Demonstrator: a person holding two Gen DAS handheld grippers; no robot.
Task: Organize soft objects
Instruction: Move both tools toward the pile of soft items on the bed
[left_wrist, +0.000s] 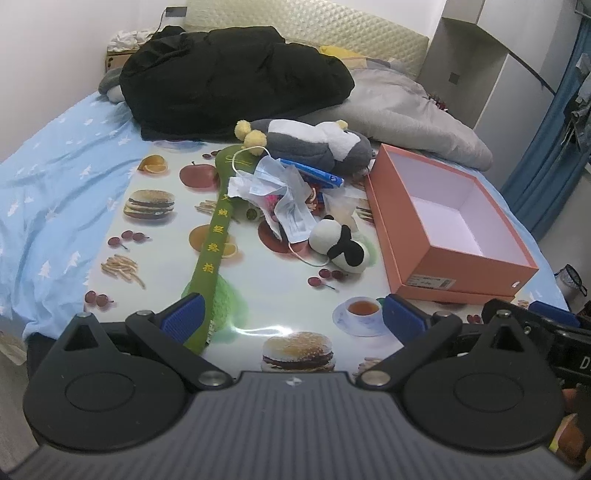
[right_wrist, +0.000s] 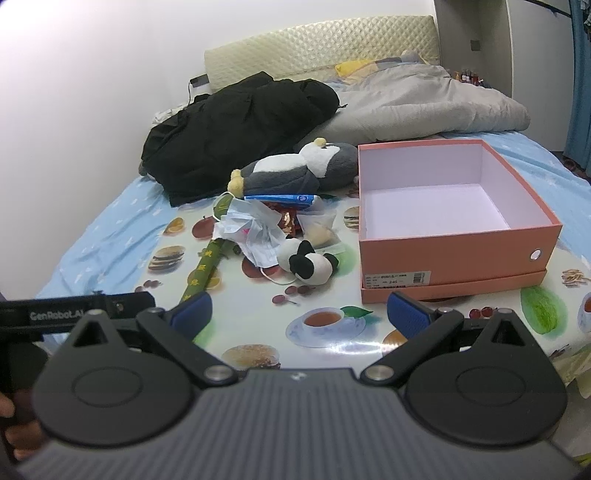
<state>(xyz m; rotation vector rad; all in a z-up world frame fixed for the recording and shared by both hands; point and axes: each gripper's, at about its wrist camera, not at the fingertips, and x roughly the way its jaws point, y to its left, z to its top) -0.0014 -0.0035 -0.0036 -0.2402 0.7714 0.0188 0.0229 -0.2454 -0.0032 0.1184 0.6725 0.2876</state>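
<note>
Black coat beside grey quilt — blue curtain.

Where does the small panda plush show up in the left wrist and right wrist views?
Left wrist: panda right of centre, just left of the orange box.
Right wrist: panda at centre, left of the box.
Shared landmark: the box, open in both.
</note>
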